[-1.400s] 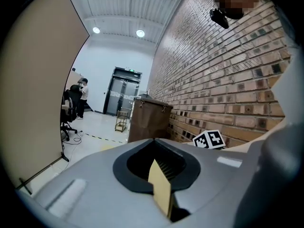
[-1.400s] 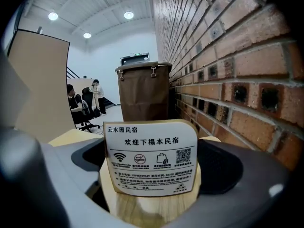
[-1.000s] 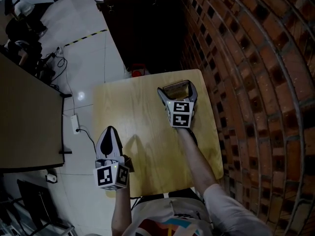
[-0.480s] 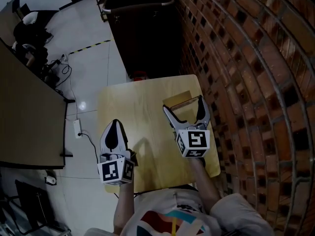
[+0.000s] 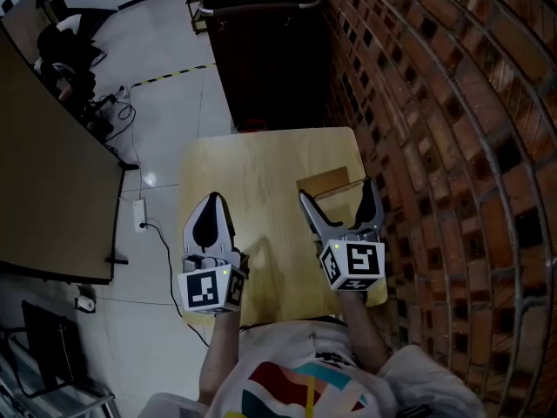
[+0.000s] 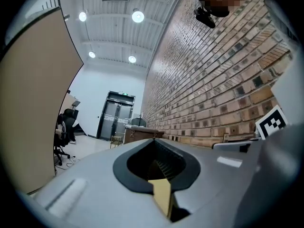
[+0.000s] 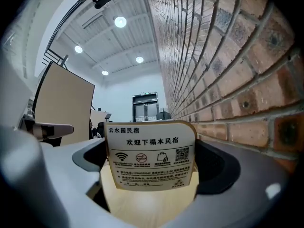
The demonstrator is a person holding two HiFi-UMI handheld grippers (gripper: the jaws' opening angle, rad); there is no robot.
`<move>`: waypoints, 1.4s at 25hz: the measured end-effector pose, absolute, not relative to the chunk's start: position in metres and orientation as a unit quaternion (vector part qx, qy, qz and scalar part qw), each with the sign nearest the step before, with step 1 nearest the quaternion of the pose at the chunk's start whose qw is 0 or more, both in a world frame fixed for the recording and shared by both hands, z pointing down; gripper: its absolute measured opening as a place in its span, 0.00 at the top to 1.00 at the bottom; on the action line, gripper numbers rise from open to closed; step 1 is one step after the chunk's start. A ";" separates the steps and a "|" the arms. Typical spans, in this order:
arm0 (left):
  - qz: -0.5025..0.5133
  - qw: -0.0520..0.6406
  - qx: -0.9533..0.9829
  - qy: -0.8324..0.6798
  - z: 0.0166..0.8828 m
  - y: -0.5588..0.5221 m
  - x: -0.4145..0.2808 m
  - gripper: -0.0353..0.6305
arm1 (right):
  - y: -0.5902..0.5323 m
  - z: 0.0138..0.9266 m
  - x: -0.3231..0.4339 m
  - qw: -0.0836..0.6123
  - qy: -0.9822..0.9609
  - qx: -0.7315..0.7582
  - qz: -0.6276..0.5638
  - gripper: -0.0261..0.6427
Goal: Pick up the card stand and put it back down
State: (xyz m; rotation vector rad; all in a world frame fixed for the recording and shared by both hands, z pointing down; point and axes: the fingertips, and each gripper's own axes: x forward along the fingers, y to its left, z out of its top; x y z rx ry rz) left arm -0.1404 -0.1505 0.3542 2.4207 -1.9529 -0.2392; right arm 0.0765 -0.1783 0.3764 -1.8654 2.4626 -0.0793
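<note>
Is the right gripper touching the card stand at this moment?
Cannot tell. The right gripper has its jaws apart at the card stand. In the right gripper view the stand's edges overlap the pads, with no plain gap or contact.

This is looking like an office or lab workroom: a red brick wall (image 5: pixel 452 103) is running along one side, round ceiling lamps (image 6: pixel 137 16) are shining over a glossy white floor (image 5: pixel 174 111), and a black swivel office chair (image 6: pixel 64 127) is standing beside a tall beige partition panel (image 6: pixel 33 118).
</note>
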 end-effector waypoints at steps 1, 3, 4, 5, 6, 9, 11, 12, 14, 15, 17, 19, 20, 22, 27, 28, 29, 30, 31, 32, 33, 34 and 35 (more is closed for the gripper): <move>-0.077 0.011 0.776 -0.626 0.354 -0.149 -0.141 0.94 | -0.177 0.374 0.075 0.027 0.798 -0.602 -0.024 0.12; -0.079 0.011 0.775 -0.626 0.353 -0.147 -0.141 0.94 | -0.175 0.370 0.074 0.031 0.800 -0.599 -0.024 0.12; -0.080 0.012 0.774 -0.628 0.353 -0.147 -0.142 0.94 | -0.175 0.368 0.074 0.034 0.800 -0.598 -0.024 0.12; -0.084 0.014 0.771 -0.631 0.352 -0.148 -0.142 0.94 | -0.174 0.366 0.074 0.037 0.801 -0.598 -0.023 0.12; -0.088 0.015 0.768 -0.634 0.350 -0.148 -0.143 0.94 | -0.174 0.365 0.074 0.039 0.801 -0.597 -0.023 0.12; -0.091 0.016 0.764 -0.639 0.348 -0.147 -0.145 0.94 | -0.172 0.364 0.074 0.039 0.802 -0.596 -0.022 0.12; -0.091 0.014 0.763 -0.639 0.347 -0.147 -0.144 0.94 | -0.171 0.365 0.075 0.037 0.802 -0.595 -0.023 0.12; -0.091 0.013 0.763 -0.640 0.346 -0.147 -0.144 0.94 | -0.171 0.365 0.075 0.037 0.803 -0.595 -0.024 0.12; -0.091 0.012 0.763 -0.639 0.345 -0.146 -0.143 0.94 | -0.170 0.365 0.076 0.037 0.803 -0.595 -0.024 0.12; -0.089 0.012 0.765 -0.638 0.346 -0.146 -0.142 0.94 | -0.170 0.364 0.076 0.039 0.803 -0.595 -0.024 0.12; -0.078 0.011 0.769 -0.635 0.349 -0.146 -0.140 0.94 | -0.169 0.363 0.077 0.041 0.802 -0.595 -0.024 0.12; -0.071 0.011 0.770 -0.634 0.351 -0.144 -0.140 0.94 | -0.169 0.362 0.077 0.042 0.802 -0.595 -0.025 0.12; -0.071 0.011 0.769 -0.635 0.351 -0.144 -0.141 0.94 | -0.168 0.362 0.076 0.042 0.802 -0.595 -0.026 0.12; -0.081 0.009 0.764 -0.640 0.347 -0.143 -0.144 0.94 | -0.168 0.363 0.076 0.042 0.803 -0.595 -0.027 0.12; -0.087 0.008 0.761 -0.643 0.345 -0.141 -0.150 0.94 | -0.165 0.363 0.071 0.043 0.804 -0.592 -0.028 0.12; -0.087 0.008 0.761 -0.643 0.345 -0.141 -0.151 0.94 | -0.165 0.363 0.071 0.043 0.804 -0.592 -0.028 0.12; -0.089 0.009 0.759 -0.645 0.344 -0.140 -0.152 0.94 | -0.165 0.363 0.070 0.043 0.804 -0.592 -0.028 0.12; -0.090 0.010 0.758 -0.646 0.344 -0.140 -0.153 0.94 | -0.164 0.363 0.070 0.043 0.804 -0.593 -0.028 0.12; -0.091 0.011 0.757 -0.646 0.344 -0.140 -0.153 0.94 | -0.164 0.363 0.071 0.043 0.803 -0.594 -0.028 0.12; -0.091 0.013 0.757 -0.647 0.345 -0.140 -0.153 0.94 | -0.164 0.364 0.072 0.043 0.803 -0.594 -0.028 0.12; -0.091 0.014 0.757 -0.647 0.346 -0.139 -0.153 0.94 | -0.164 0.364 0.073 0.043 0.802 -0.595 -0.028 0.12; -0.090 0.015 0.757 -0.647 0.347 -0.139 -0.153 0.94 | -0.164 0.365 0.073 0.043 0.802 -0.595 -0.029 0.12; -0.090 0.016 0.757 -0.647 0.347 -0.140 -0.153 0.94 | -0.164 0.366 0.074 0.044 0.801 -0.596 -0.030 0.12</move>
